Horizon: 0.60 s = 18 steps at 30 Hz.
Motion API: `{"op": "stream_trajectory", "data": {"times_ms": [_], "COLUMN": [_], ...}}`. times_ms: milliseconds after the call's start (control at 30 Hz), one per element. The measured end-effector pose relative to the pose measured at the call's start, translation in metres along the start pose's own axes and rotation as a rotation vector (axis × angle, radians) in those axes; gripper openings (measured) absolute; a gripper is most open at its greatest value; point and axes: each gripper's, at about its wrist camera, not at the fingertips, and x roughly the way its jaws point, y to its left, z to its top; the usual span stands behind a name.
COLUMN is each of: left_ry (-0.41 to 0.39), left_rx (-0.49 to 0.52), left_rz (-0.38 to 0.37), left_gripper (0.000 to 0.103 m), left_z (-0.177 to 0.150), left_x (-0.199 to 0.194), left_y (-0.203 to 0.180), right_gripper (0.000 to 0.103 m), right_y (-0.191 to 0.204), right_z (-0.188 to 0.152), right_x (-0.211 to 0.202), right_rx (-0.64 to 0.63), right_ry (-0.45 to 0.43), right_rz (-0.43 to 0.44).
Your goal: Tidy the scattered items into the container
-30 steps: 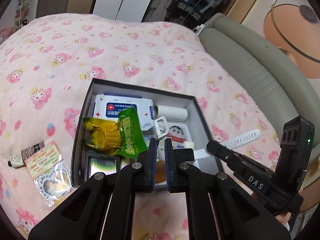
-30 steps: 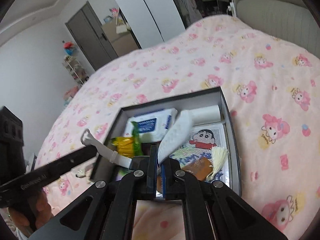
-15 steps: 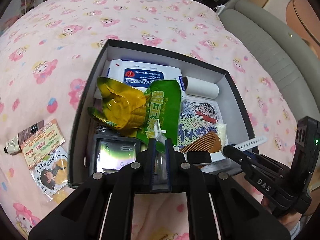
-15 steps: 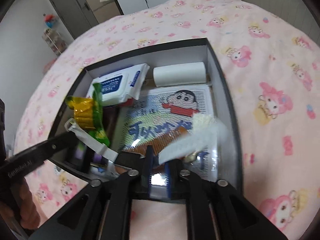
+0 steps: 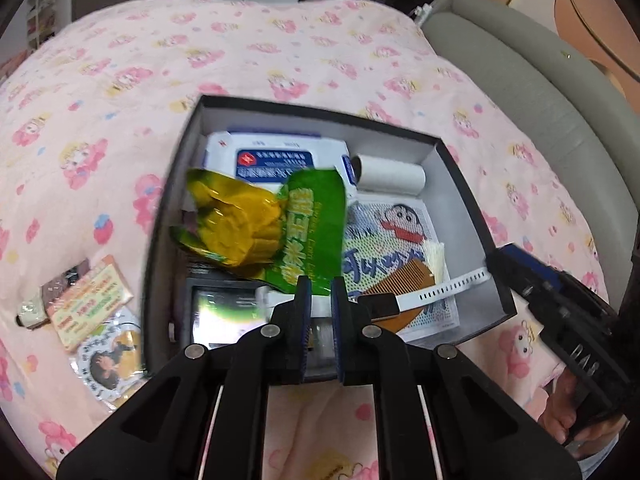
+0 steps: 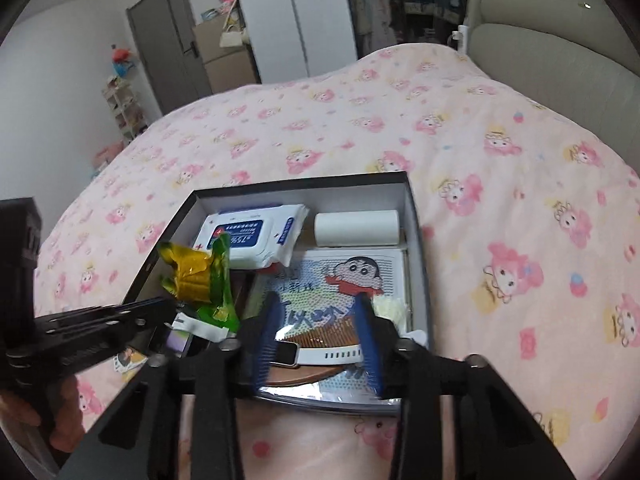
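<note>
I hold two grippers over a dark box (image 6: 416, 220) resting on a bed with a pink cartoon-print cover (image 6: 500, 160). A white smartwatch (image 6: 316, 354) lies in the near end of the box, across a brown comb (image 5: 404, 282) and a cartoon picture sheet (image 6: 344, 276).

My right gripper (image 6: 318, 342) has just been opening; its blue-padded jaws stand apart on either side of the watch, the strap running between them with neither pad pressing on it.

My left gripper (image 5: 320, 284) is clamped on the other end of the watch strap, at the near left of the box, just below a green and yellow snack packet (image 5: 276, 224).

Further back in the box sit a pack of wet wipes (image 6: 250, 240) and a white paper roll (image 6: 356, 228).

Outside the box, on the bed to its left, lie a few small packets and cards (image 5: 86, 306).
</note>
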Motion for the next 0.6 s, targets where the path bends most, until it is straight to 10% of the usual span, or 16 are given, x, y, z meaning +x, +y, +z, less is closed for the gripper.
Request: {"op": "stream_trajectory", "data": {"times_ms": [233, 600], "left_ry": [0.122, 0.108], "left_rx": [-0.003, -0.033], "left_rz": [0.046, 0.069], "left_gripper": [0.008, 0.011], "left_z": [-0.001, -0.002], "left_x": [0.032, 0.021], "left_y": [-0.001, 0.015], "right_gripper": [0.027, 0.03], "right_y": [-0.003, 0.008], "right_z": [-0.012, -0.005], "right_x": [0.056, 0.096], "right_rx": [0.035, 0.051], "right_ry": [0.223, 0.336], "right_rz": [0.001, 0.077]}}
